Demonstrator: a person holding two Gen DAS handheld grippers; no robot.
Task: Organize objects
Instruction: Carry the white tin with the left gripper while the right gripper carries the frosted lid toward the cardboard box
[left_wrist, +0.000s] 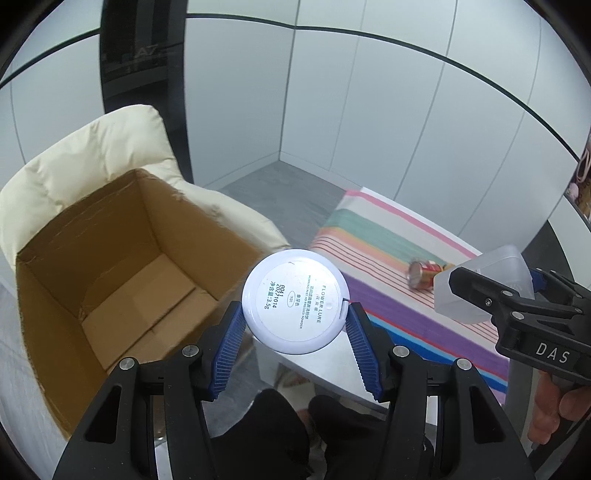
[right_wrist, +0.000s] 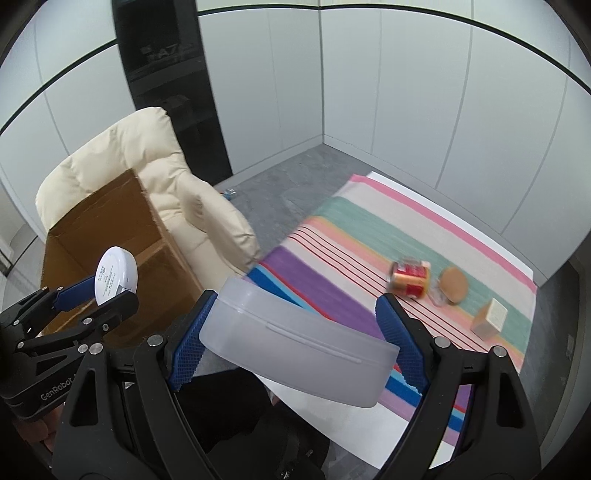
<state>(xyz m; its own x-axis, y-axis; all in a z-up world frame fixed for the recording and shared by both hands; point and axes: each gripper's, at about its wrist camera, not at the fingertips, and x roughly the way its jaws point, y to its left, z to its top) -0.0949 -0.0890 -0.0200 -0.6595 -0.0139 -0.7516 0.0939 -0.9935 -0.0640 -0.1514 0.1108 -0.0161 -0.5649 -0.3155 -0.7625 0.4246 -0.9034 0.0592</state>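
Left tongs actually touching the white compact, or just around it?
Touching. The left wrist view shows both blue pads of the left tongs pressed against opposite edges of the white compact, which hangs in the air beside the cardboard box.

Blurring: red can (right_wrist: 409, 277) lying on striped cloth (right_wrist: 347, 236), label unreadable. Hiding behind translucent plastic box (right_wrist: 299, 350): near part of cloth. Getting cut off at right edge: pink item (left_wrist: 581, 177), unidentifiable. Hiding box floor: cardboard box (right_wrist: 110, 236) wall.
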